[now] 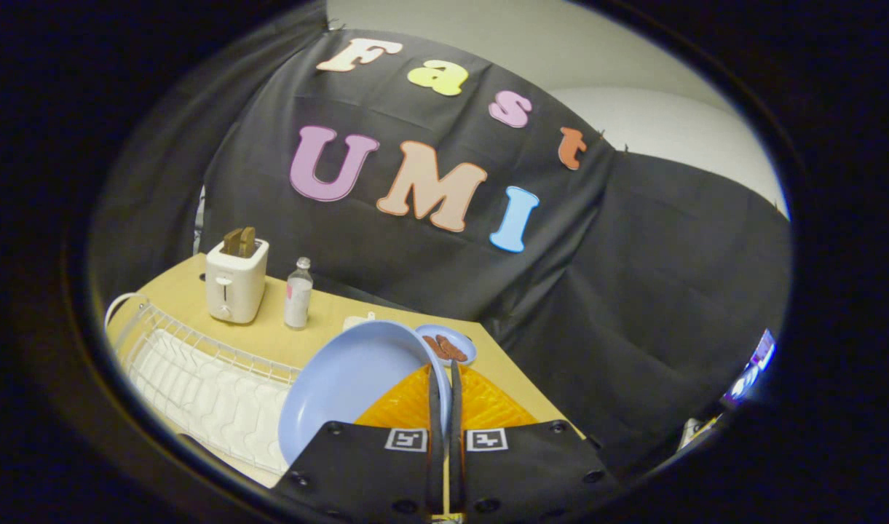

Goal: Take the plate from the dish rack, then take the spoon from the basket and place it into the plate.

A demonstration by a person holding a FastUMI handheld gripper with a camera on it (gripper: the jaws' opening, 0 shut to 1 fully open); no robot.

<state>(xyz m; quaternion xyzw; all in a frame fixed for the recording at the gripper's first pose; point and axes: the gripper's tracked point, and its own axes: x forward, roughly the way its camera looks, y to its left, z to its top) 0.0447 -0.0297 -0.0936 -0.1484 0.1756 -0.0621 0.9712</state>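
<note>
Pinching the blue plate [349, 386] by its rim, the gripper [444, 378] carries it tilted above the dish rack [196, 378] at the desk's near edge; held so thinly, it may swing or slip and strike the orange basket [488, 407] just beyond the fingers.

Plate [349, 386] lower edge behind the hand-held gripper [445, 378]; basket [480, 404] partly covered.
</note>
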